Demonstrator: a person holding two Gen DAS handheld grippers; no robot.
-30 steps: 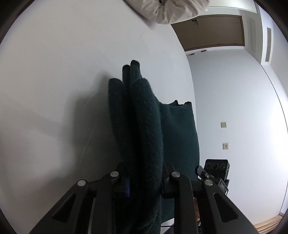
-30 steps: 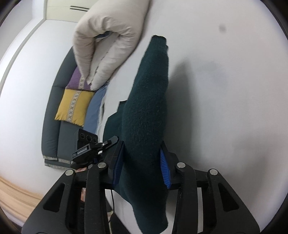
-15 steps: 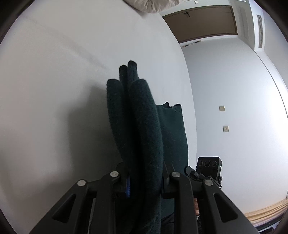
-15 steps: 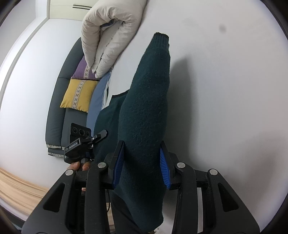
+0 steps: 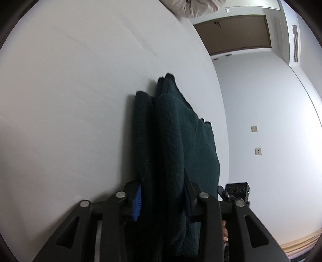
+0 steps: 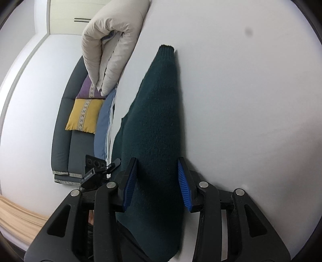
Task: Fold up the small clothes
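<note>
A dark green knitted sweater (image 5: 171, 145) is held up over a white table (image 5: 70, 100). My left gripper (image 5: 163, 198) is shut on a bunched, folded edge of the sweater; its far end touches the table. My right gripper (image 6: 158, 181) is shut on another part of the sweater (image 6: 159, 112), which stretches away to a cuff lying on the table (image 6: 251, 121). Each view shows the other gripper beside the cloth: the right one (image 5: 236, 190) and the left one (image 6: 94, 170).
A folded beige padded garment (image 6: 112, 46) lies at the table's far edge; it also shows in the left wrist view (image 5: 193, 7). Beyond the table are a grey sofa (image 6: 62, 141) with yellow and purple cushions, a blue cloth (image 6: 103, 125) and a brown door (image 5: 235, 34).
Both grippers have lowered the sweater towards the table. Its far end now rests closer on the surface. Both stay shut on the cloth.
</note>
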